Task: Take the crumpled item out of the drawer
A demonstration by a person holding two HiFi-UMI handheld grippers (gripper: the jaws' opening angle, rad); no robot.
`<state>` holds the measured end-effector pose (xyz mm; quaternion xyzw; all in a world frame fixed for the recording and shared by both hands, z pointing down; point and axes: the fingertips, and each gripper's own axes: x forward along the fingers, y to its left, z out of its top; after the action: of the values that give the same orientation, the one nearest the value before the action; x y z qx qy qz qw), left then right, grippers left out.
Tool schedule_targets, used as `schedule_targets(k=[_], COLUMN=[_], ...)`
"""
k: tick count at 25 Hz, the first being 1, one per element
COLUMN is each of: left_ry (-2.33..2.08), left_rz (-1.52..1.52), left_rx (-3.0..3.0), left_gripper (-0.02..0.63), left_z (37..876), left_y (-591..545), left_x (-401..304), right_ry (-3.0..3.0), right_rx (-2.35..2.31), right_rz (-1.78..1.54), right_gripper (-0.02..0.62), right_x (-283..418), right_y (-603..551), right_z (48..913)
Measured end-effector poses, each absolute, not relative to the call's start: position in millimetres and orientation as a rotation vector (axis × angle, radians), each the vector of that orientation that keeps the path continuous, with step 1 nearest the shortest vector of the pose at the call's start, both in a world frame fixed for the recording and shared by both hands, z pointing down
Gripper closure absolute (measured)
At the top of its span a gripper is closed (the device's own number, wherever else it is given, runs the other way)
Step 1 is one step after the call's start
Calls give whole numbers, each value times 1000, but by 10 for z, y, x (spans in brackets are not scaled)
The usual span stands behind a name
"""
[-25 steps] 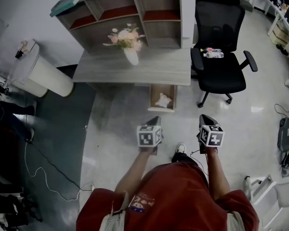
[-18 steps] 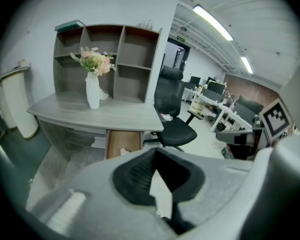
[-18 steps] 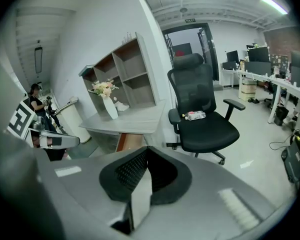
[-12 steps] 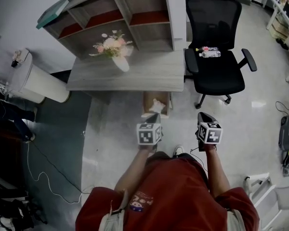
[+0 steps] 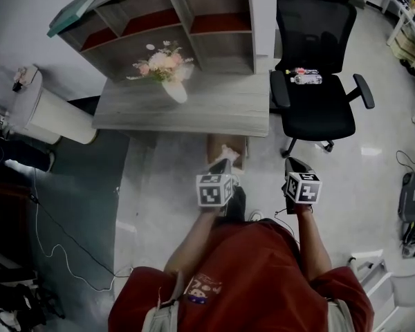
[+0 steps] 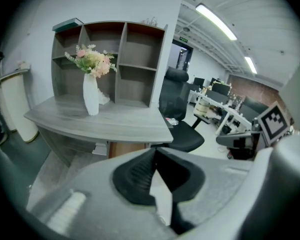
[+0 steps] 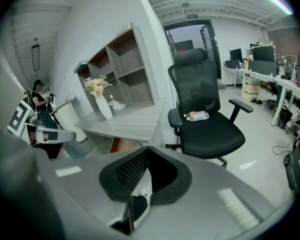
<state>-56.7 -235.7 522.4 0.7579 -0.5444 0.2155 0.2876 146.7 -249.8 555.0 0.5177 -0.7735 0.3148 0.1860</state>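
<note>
- Person in red shirt (image 5: 242, 275) stands facing grey desk (image 5: 194, 109), one gripper in each hand.
- The left gripper (image 5: 225, 162) has its jaws pressed together w/ nothing betw. them, tip aimed at 12 o'clock toward the open drawer (image 5: 211, 147) under the desk front.
- The right gripper (image 5: 294, 162), at 3 o'clock of the left, is likewise clamped closed & empty, over bare floor.
- The crumpled item (image 5: 229, 151), white, lies inside the drawer, apart from both grippers.
- Black office chair (image 5: 318, 109) at 1 o'clock w/ plastic bottle (image 5: 306, 78) on its seat.
- Flower vase (image 5: 171, 81) on the desk at 11 o'clock, white bin (image 5: 52, 113) at 10.
</note>
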Motion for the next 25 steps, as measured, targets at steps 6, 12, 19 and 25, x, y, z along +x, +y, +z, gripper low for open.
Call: schedule_targets(k=[6, 12, 19, 25], left_ry=[-1437, -1427, -1422, -1416], left_rz=[582, 589, 598, 634], left_rx=[2040, 2018, 1983, 1956], left_gripper=[609, 609, 609, 609], left_z=[5318, 5448, 5611, 5867], left_y=[-2568, -2702, -2737, -2818], left_x=[-784, -895, -956, -1001], right_ry=[-2155, -2159, -2152, -2136], right_rx=[1473, 1444, 1406, 1350], right_rz=[893, 874, 878, 906], right_gripper=[594, 594, 594, 594], right_x=[1258, 1074, 998, 866], right_y=[-2725, -2889, -2946, -2954], right_z=[5632, 5674, 5779, 5983])
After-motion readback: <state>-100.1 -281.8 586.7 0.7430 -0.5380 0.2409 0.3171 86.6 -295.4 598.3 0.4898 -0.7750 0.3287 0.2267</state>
